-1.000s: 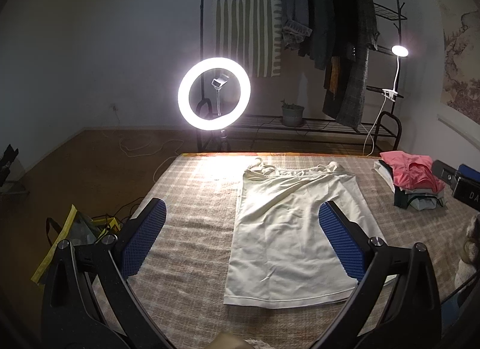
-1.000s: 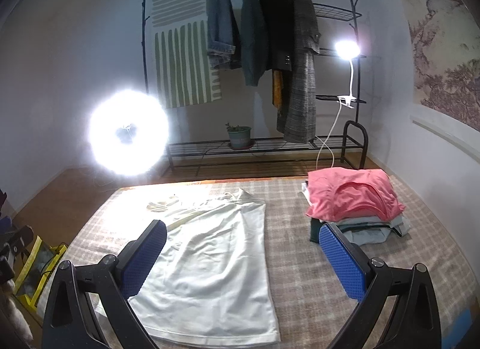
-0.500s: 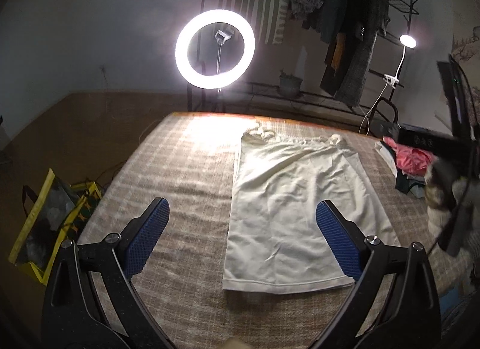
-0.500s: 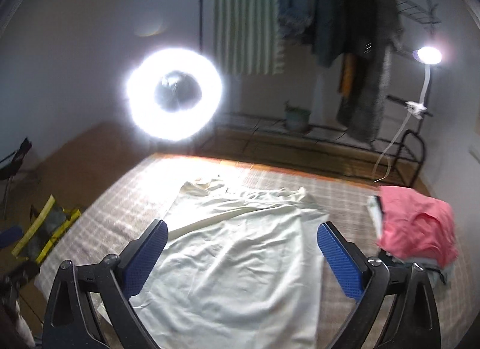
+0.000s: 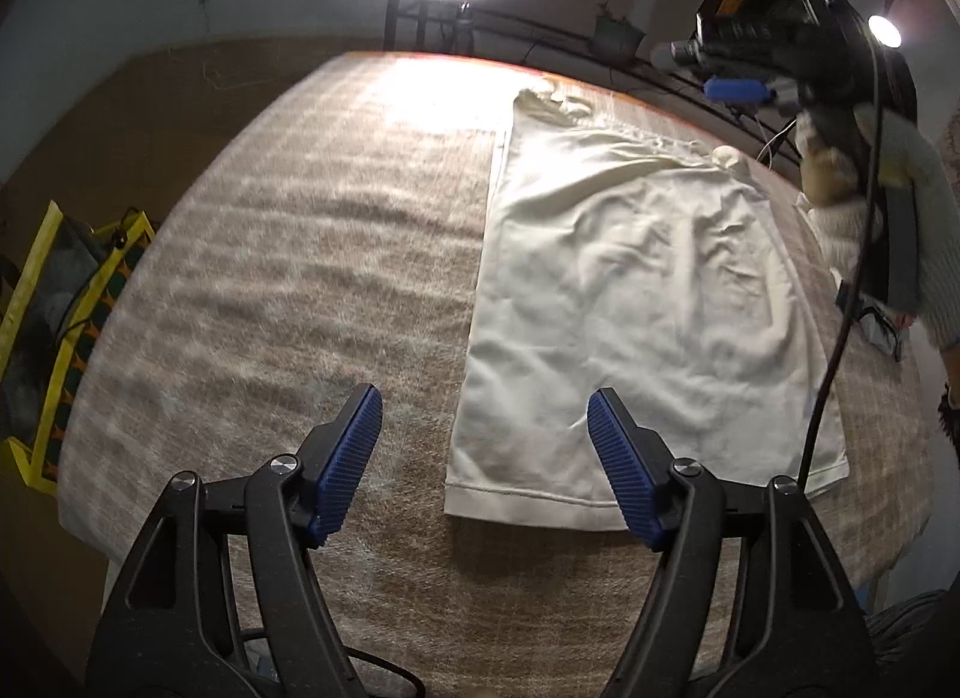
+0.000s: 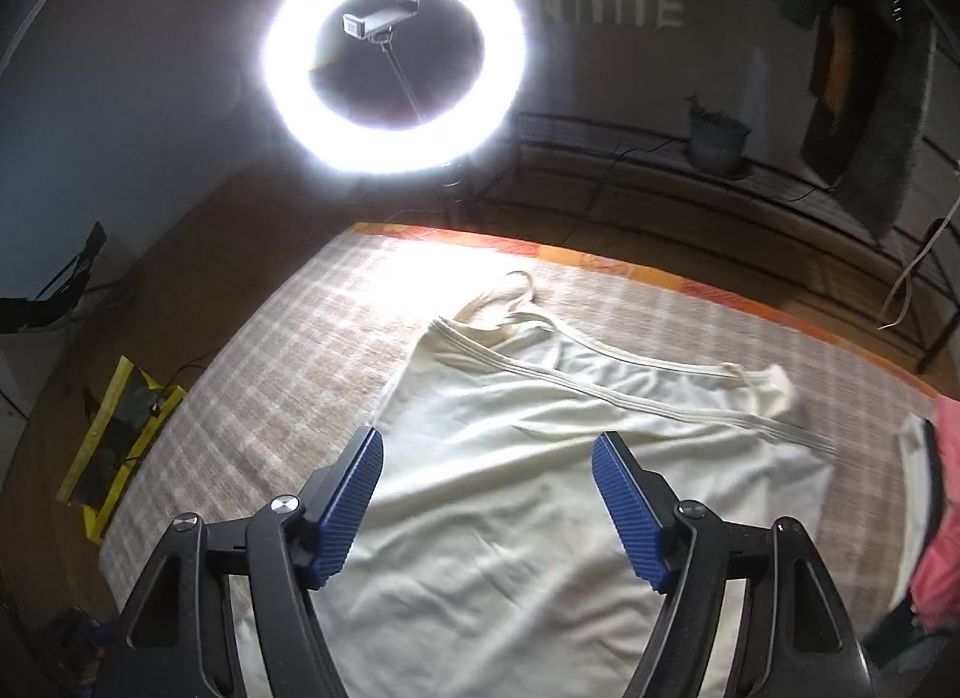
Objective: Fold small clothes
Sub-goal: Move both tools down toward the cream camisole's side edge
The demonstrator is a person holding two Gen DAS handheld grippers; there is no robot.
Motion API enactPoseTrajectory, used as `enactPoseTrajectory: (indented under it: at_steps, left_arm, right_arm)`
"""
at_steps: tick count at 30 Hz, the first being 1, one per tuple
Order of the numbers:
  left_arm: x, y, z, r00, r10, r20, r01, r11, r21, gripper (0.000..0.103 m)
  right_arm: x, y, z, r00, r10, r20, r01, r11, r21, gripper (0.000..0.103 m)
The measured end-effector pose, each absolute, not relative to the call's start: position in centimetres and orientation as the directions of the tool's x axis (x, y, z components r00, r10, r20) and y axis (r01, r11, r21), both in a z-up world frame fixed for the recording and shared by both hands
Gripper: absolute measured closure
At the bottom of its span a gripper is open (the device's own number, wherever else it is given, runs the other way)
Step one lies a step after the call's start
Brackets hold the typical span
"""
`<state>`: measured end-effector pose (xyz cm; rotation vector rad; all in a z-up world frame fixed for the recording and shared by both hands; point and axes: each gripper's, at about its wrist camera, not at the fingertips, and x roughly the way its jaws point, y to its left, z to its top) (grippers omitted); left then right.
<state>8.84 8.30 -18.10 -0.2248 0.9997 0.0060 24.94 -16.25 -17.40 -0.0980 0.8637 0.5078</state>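
The cream camisole [image 5: 636,302] lay spread flat on the tabletop [image 5: 270,254], straps toward the far edge under the ring light [image 6: 393,53] and hem along the near edge, toward the right half of the plaid cover. Its body carried soft wrinkles but no fold.

Compared with a second earlier, both cameras looked far more steeply down onto the cloth: the room's back wall and clothes rack had slid almost out of the top of both views. The left claw [image 5: 483,458] had dropped toward the hem's left corner, which sat between its blue pads without touching them. The right claw [image 6: 486,503] had swung in from the pile of folded clothes [image 6: 942,518] at the right edge and now hung over the garment's upper body, short of the strap line. Both claws' jaws had just been closing from full spread to a partly open gap, with nothing gripped in either.

I judged this as the approach to a first fold: each claw was narrowing ready to pinch an edge, and the grasp itself had not yet been made.
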Motion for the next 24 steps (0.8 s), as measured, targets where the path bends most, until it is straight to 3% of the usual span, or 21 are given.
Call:
enactPoseTrajectory:
  at_steps: [6,17,24]
  left_arm:
    - [10.0,9.4,-20.0,0.494,-0.091,-0.865,-0.166,0.966,-0.197,0.029]
    - [11.0,9.6,-22.8,0.416,-0.133,-0.899,-0.188,0.955,-0.229,0.035]
    - [11.5,9.3,-24.0,0.39,-0.181,-0.903,-0.189,0.944,-0.271,0.048]
  right_arm:
    - [29.3,-12.5,-19.1,0.473,0.428,-0.77,-0.48,0.858,0.182,0.042]
    - [33.6,-6.7,-23.7,0.382,0.41,-0.829,-0.487,0.851,0.196,0.047]
    - [35.9,-5.0,-25.8,0.343,0.372,-0.863,-0.454,0.87,0.194,0.052]
